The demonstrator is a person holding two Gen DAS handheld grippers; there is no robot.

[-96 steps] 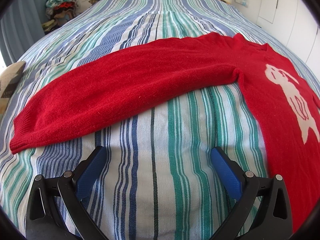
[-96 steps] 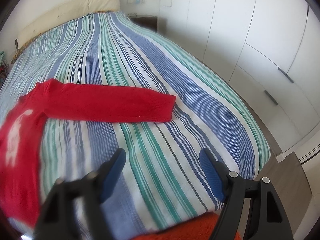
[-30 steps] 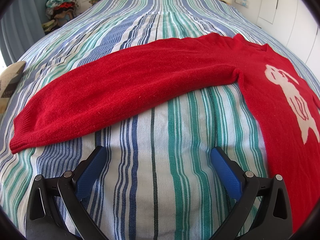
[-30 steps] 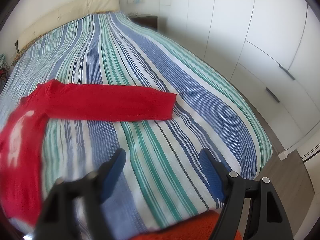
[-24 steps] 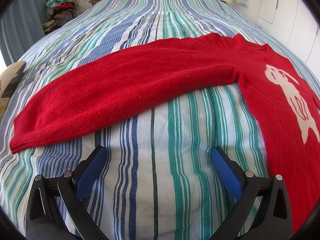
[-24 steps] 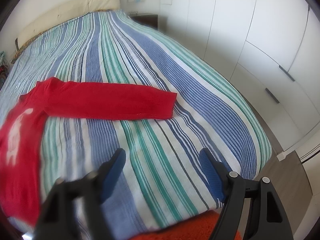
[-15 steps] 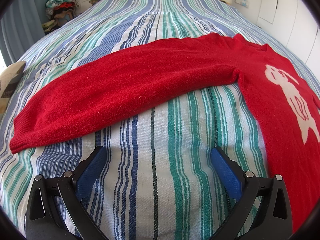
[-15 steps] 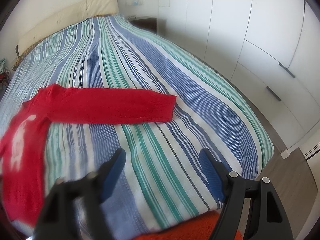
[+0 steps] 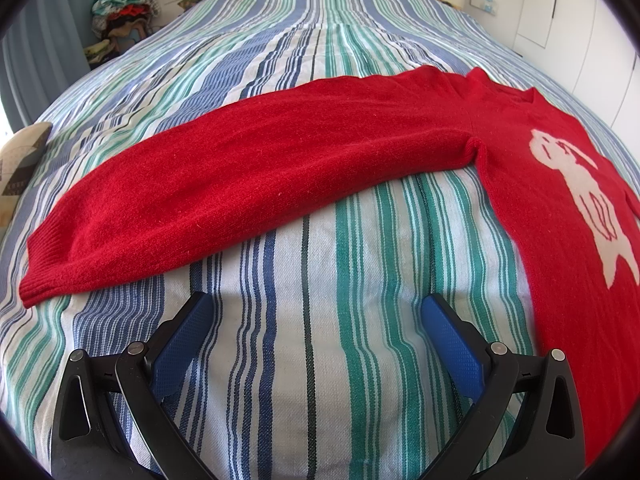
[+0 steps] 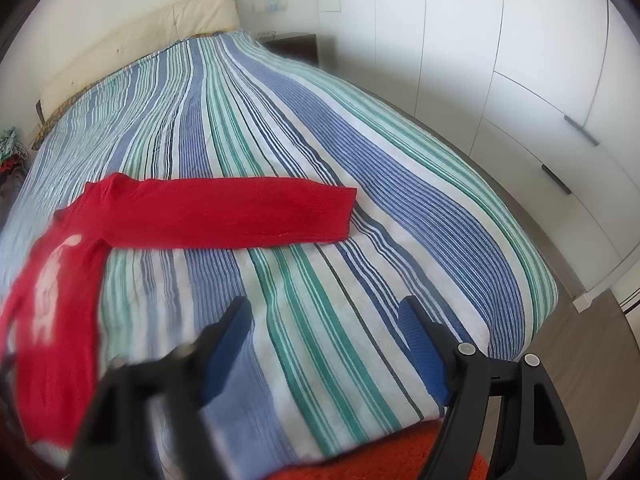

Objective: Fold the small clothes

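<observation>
The jaws of the left gripper (image 9: 316, 312) stand spread wide with nothing between them, their blue pads hanging over the striped bedspread (image 9: 304, 360) just short of the red sweater (image 9: 280, 168). The jaws of the right gripper (image 10: 326, 320) are likewise spread and hold nothing, poised above the bedspread (image 10: 360, 208) near the foot corner of the bed, apart from the garment. The sweater lies flat and unfolded across the bed, front side up, with a white figure (image 9: 584, 200) knitted on its chest. In the left wrist view one sleeve reaches out to the left, its ribbed cuff (image 9: 44, 276) lying near the bed's edge. In the right wrist view the sweater (image 10: 224, 212) shows its other sleeve stretched straight toward the right, its cuff (image 10: 344, 216) beyond the open jaws, while the body trails off blurred at the left. Further out, a cream headboard (image 10: 132, 48) stands at the far end, white wardrobe doors (image 10: 500, 60) line the right side, and a heap of clothes (image 9: 124, 8) sits beside the bed at the left.
</observation>
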